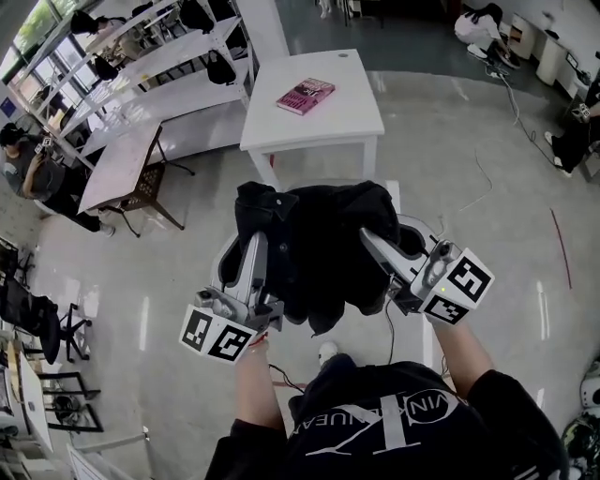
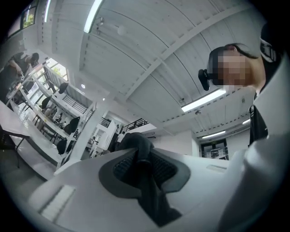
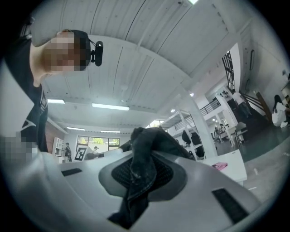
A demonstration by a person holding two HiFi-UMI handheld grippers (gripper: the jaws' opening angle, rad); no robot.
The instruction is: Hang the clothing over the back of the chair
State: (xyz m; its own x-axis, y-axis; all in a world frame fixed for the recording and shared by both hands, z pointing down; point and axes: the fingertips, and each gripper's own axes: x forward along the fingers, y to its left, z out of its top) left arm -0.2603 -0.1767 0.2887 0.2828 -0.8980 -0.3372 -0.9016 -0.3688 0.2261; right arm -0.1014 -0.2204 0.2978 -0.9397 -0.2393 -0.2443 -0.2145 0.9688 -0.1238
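A black garment hangs bunched between my two grippers, held up in front of me in the head view. My left gripper is shut on its left part; in the left gripper view a fold of dark cloth is pinched between the jaws of that gripper. My right gripper is shut on the right part, with dark denim-like cloth bulging out of the gripper. Both point somewhat upward, toward the ceiling. Parts of a white chair show under the garment; most of it is hidden.
A white table with a pink book stands just beyond the chair. Rows of long white desks and a small table fill the far left. People sit at the far right and far left. Cables cross the floor.
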